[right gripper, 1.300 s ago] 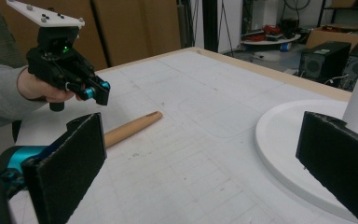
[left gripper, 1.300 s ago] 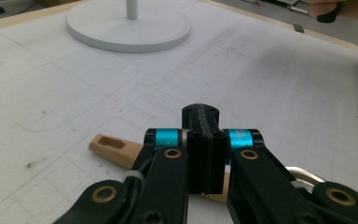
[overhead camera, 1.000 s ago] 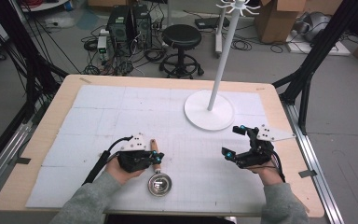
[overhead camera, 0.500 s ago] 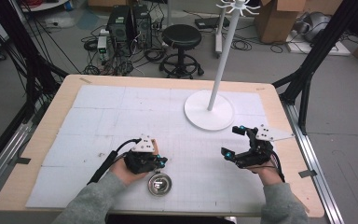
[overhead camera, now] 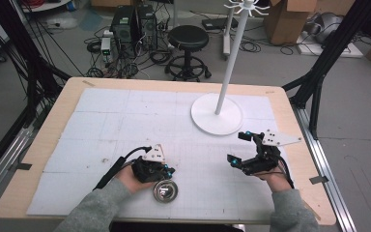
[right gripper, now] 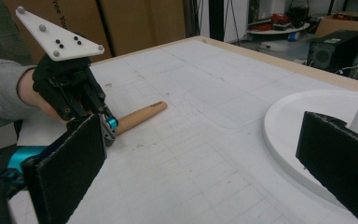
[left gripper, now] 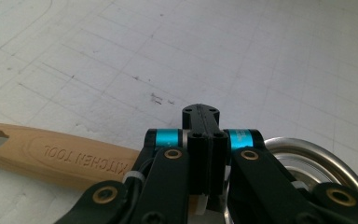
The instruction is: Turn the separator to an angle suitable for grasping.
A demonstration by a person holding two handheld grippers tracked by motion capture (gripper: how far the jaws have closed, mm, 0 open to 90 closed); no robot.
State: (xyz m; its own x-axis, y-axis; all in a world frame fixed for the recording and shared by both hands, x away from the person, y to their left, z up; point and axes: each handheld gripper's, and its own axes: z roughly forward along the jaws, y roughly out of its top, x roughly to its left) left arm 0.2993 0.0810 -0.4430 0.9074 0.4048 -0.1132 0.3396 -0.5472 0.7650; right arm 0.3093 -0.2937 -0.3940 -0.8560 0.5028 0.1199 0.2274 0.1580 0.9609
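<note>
A kitchen tool lies near the table's front edge: a wooden handle (left gripper: 60,156) stamped KITCHEN TOOL and a round metal bowl (overhead camera: 165,191). In the left gripper view the bowl's rim (left gripper: 307,156) curves off to the right of the jaws. My left gripper (overhead camera: 166,171) is shut where handle and bowl meet, its jaws (left gripper: 200,135) pressed together. In the right gripper view the handle (right gripper: 142,114) sticks out past the left gripper (right gripper: 108,125). My right gripper (overhead camera: 239,147) is held open above the mat on the right, nothing between its pads (right gripper: 67,165).
A white coat stand rises from a round base (overhead camera: 217,113) at the back right; its rim (right gripper: 303,126) lies close in front of the right gripper. A white gridded mat (overhead camera: 125,121) covers the wooden table. A stool and computer boxes stand on the floor beyond.
My left gripper has slid a little to the right along the tool and now covers the handle in the high view. The right gripper has stayed put.
</note>
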